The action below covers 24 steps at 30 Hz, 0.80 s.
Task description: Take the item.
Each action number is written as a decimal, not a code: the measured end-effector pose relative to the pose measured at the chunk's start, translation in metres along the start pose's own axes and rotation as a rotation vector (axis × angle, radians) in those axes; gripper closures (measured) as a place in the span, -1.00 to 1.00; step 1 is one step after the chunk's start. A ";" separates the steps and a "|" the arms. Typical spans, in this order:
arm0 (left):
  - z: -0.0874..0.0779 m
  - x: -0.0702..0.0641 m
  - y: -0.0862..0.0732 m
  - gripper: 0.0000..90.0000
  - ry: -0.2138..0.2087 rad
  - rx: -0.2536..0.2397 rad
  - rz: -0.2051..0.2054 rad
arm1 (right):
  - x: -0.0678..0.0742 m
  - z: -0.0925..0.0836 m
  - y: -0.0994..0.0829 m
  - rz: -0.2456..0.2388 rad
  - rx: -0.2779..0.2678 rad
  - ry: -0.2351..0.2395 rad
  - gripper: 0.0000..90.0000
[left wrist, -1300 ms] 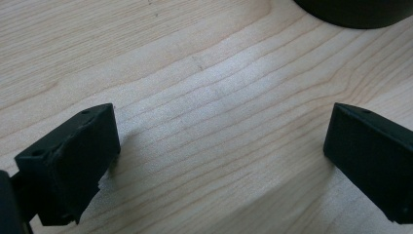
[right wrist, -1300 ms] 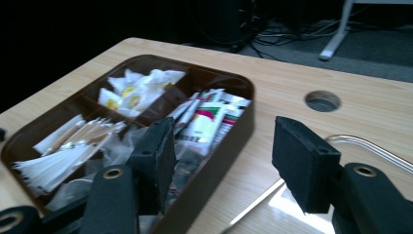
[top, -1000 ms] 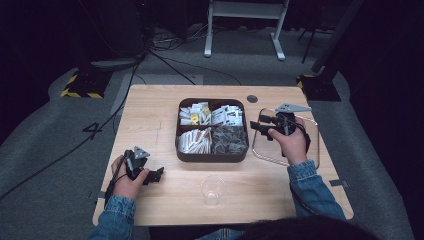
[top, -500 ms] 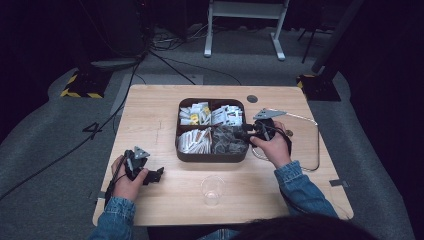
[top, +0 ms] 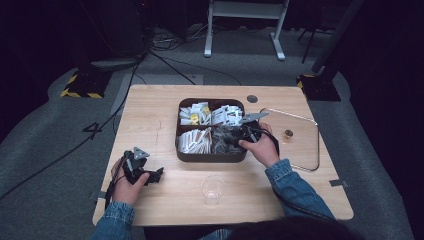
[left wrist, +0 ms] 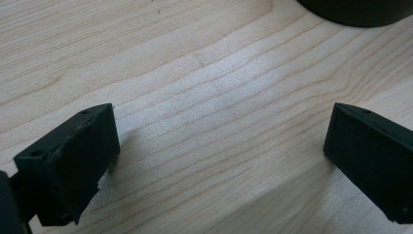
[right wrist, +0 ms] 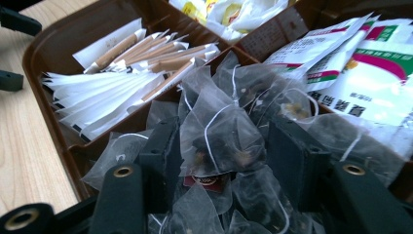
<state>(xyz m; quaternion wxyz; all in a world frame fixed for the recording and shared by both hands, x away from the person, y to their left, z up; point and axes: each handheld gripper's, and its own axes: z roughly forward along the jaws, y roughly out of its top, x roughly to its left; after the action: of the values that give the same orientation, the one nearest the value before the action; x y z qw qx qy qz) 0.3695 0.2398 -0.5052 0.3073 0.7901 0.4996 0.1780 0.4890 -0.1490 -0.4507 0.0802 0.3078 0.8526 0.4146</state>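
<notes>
Right gripper [right wrist: 221,161] is down in the box's [top: 210,156] near-right compartment, jaws astride one mesh tea bag [right wrist: 219,134]. The jaws have just been closing; the bag sits between them, but the pads do not yet appear to press it, so I judge it not yet gripped. That bag lies on top of the heap of like bags in that compartment, beside the paper sachets [right wrist: 122,83] in the near-left one. Step in hand: picking a tea bag. Next move calls for closing fully on this bag alone, then lifting clear without dragging neighbours out. Left gripper [left wrist: 219,146] rests unclenched, holding nothing, on the table [top: 150,115] left of the box. A clear cup [top: 212,190] stands in front of the box.
</notes>
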 end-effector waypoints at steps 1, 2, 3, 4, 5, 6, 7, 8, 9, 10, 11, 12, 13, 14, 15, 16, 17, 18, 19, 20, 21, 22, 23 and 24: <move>0.000 0.000 0.000 -1.00 0.000 0.001 0.001 | 0.000 0.002 0.000 -0.002 0.005 -0.001 0.06; 0.000 0.000 0.000 -1.00 0.000 0.001 0.001 | 0.001 0.003 0.000 -0.002 0.010 -0.002 0.08; 0.000 0.000 0.000 -1.00 0.000 0.000 0.001 | 0.001 0.004 0.000 -0.002 0.016 -0.005 0.09; 0.000 0.000 0.000 -1.00 0.000 0.000 0.000 | 0.002 0.005 0.000 -0.001 0.020 -0.008 0.10; 0.000 0.000 0.000 -1.00 0.000 0.000 0.000 | 0.002 0.006 -0.001 -0.003 0.027 -0.012 0.12; 0.000 0.000 0.000 -1.00 0.000 0.001 0.001 | 0.002 0.007 -0.001 -0.010 0.032 -0.015 0.16; 0.000 0.000 0.000 -1.00 0.000 0.000 0.001 | 0.003 0.007 -0.001 -0.015 0.041 -0.015 0.17; 0.000 0.000 0.000 -1.00 0.000 0.000 0.001 | 0.003 0.007 -0.001 -0.015 0.041 -0.015 0.17; 0.000 0.000 0.000 -1.00 0.000 0.000 0.000 | 0.003 0.008 -0.001 -0.032 0.049 -0.023 0.18; 0.000 0.000 0.000 -1.00 0.000 0.000 0.001 | 0.003 0.008 -0.001 -0.052 0.066 -0.034 0.23; 0.000 0.000 0.000 -1.00 0.000 0.000 0.000 | 0.003 0.009 -0.001 -0.057 0.071 -0.035 0.25; 0.000 0.000 0.000 -1.00 0.000 0.001 0.001 | 0.003 0.009 -0.001 -0.064 0.075 -0.040 0.27; 0.000 0.000 0.000 -1.00 0.000 0.000 0.000 | 0.003 0.009 -0.001 -0.070 0.077 -0.043 0.33; 0.000 0.000 0.000 -1.00 0.000 0.000 0.000 | 0.003 0.009 -0.001 -0.079 0.081 -0.049 0.39; 0.000 0.000 0.000 -1.00 0.000 0.000 0.000 | 0.003 0.009 -0.002 -0.080 0.084 -0.048 0.44; 0.000 0.000 0.000 -1.00 0.000 0.000 0.001 | 0.003 0.008 -0.002 -0.083 0.084 -0.047 0.48; 0.000 0.000 0.000 -1.00 0.000 0.000 0.000 | 0.003 0.008 -0.002 -0.084 0.083 -0.047 0.49; 0.000 0.000 0.000 -1.00 0.000 0.000 0.000 | 0.003 0.008 -0.002 -0.086 0.081 -0.048 0.50; 0.000 0.000 0.000 -1.00 0.000 0.000 0.000 | 0.003 0.008 -0.002 -0.088 0.080 -0.048 0.51; 0.000 0.000 0.000 -1.00 0.000 0.000 0.000 | 0.003 0.008 -0.002 -0.090 0.078 -0.047 0.52; 0.000 0.000 0.000 -1.00 0.000 0.000 0.000 | 0.003 0.007 -0.002 -0.087 0.069 -0.042 0.52; 0.000 0.000 0.000 -1.00 0.000 0.000 0.000 | 0.003 0.007 -0.002 -0.082 0.066 -0.036 0.53; 0.000 0.000 0.000 -1.00 0.000 0.000 0.000 | 0.003 0.006 -0.002 -0.077 0.062 -0.034 0.53; 0.000 0.000 0.000 -1.00 0.000 0.000 0.000 | 0.003 0.006 -0.001 -0.075 0.056 -0.033 0.53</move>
<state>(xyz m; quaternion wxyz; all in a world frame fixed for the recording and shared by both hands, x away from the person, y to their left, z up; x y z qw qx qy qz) 0.3696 0.2398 -0.5052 0.3074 0.7902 0.4995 0.1779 0.4885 -0.1442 -0.4552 0.1011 0.2846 0.8734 0.3820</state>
